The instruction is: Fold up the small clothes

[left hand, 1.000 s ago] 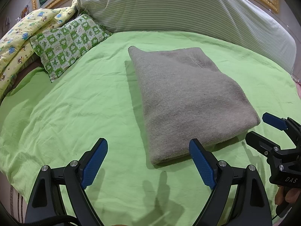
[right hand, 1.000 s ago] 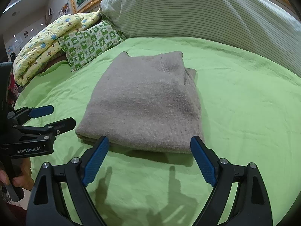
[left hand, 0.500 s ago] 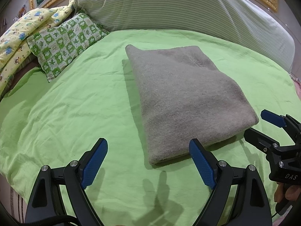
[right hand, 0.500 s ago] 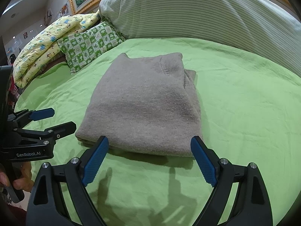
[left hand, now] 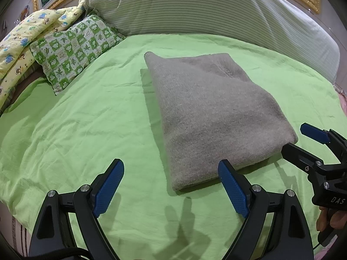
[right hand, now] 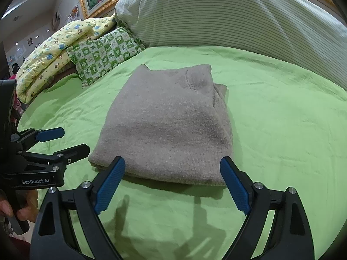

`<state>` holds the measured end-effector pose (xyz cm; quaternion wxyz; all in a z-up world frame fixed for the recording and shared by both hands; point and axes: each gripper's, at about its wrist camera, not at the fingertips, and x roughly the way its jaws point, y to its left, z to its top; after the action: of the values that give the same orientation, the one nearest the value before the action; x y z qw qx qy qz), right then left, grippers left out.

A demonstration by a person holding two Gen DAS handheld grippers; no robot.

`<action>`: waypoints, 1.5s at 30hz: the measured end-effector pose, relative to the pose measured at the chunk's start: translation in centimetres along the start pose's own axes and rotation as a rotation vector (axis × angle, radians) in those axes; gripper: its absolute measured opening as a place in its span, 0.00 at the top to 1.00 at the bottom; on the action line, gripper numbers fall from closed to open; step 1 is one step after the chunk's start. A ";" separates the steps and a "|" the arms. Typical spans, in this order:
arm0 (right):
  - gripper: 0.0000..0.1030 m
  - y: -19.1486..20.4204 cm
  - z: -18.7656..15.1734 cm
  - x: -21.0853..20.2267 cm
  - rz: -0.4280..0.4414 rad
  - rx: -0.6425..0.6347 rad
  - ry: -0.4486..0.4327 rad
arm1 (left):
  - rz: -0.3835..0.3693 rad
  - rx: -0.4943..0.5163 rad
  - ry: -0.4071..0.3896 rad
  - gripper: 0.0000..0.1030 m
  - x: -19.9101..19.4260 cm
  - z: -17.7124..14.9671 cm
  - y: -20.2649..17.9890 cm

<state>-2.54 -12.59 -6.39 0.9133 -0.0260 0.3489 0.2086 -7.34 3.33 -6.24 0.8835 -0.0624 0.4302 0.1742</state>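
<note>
A grey knitted garment [left hand: 212, 117] lies folded into a thick rectangle on the green bedsheet [left hand: 86, 125]; it also shows in the right wrist view [right hand: 169, 127]. My left gripper [left hand: 171, 169] is open and empty, just short of the garment's near left corner. It appears from the side in the right wrist view [right hand: 67, 139]. My right gripper [right hand: 173, 166] is open and empty, its jaws spread at the garment's near edge. It appears at the right of the left wrist view [left hand: 297, 138].
A green-and-white checked pillow [left hand: 73, 49] and a yellow printed quilt [left hand: 19, 36] lie at the back left. A large striped pillow [left hand: 206, 6] runs along the head of the bed. The bed's near edge drops off at lower left [left hand: 8, 214].
Both grippers have edged slightly toward the garment and stayed open. The garment has not moved.
</note>
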 end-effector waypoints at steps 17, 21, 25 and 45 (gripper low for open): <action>0.13 -0.6 0.6 0.2 0.000 0.008 0.001 | -0.011 0.008 0.005 0.13 0.1 0.3 0.0; 0.13 -0.8 0.8 0.3 -0.002 0.015 0.000 | -0.008 0.008 0.006 0.13 0.3 0.5 0.0; 0.13 -0.8 0.8 0.3 -0.002 0.015 0.000 | -0.003 0.007 0.000 0.13 0.3 0.6 0.1; 0.13 -1.3 1.2 0.6 0.010 0.029 -0.002 | 0.015 0.008 0.039 0.13 1.2 1.3 0.1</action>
<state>-0.83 -13.35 -5.98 0.9129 -0.0109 0.3510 0.2082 -5.74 4.04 -6.34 0.8738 -0.0591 0.4486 0.1781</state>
